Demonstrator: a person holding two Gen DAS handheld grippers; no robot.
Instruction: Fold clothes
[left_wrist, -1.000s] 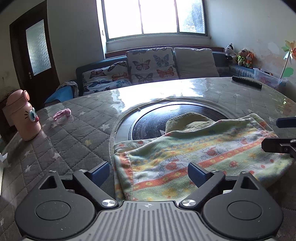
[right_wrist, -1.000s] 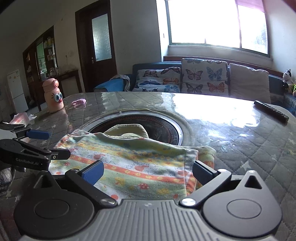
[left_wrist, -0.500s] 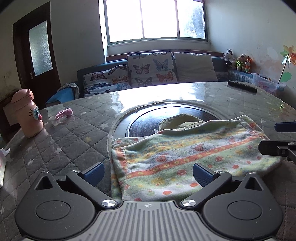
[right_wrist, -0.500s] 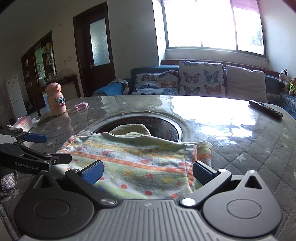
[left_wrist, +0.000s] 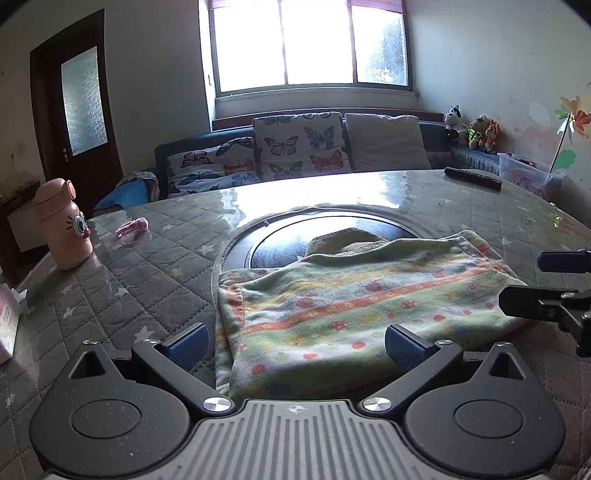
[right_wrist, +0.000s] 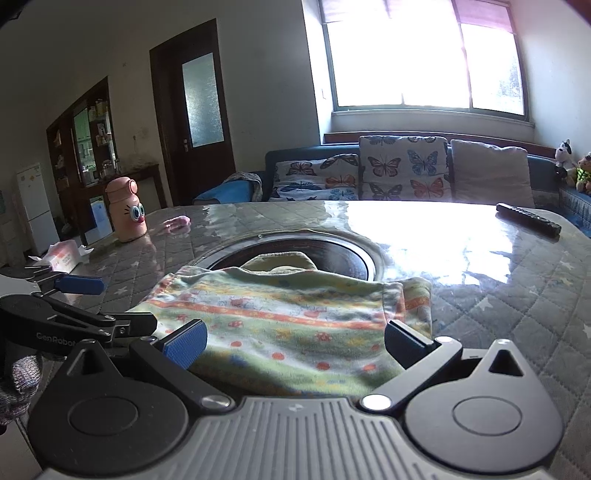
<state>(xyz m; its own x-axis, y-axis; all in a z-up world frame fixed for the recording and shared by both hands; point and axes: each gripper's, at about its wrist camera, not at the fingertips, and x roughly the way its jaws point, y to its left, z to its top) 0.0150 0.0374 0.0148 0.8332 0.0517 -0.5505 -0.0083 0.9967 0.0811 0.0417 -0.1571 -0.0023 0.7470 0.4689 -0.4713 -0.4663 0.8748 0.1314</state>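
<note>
Quilted grey star-print tabletop (left_wrist: 122, 295) carries a folded green striped terry garment (left_wrist: 351, 306), its far edge overlapping the dark round inset (left_wrist: 284, 251). Left tool (left_wrist: 295, 343) and right tool (right_wrist: 295, 341) both gape, released, over the garment's near edge.

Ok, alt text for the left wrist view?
Open left gripper just short of a folded striped garment lying on a quilted table. Right gripper at the garment's right edge; pink bottle far left.
</note>
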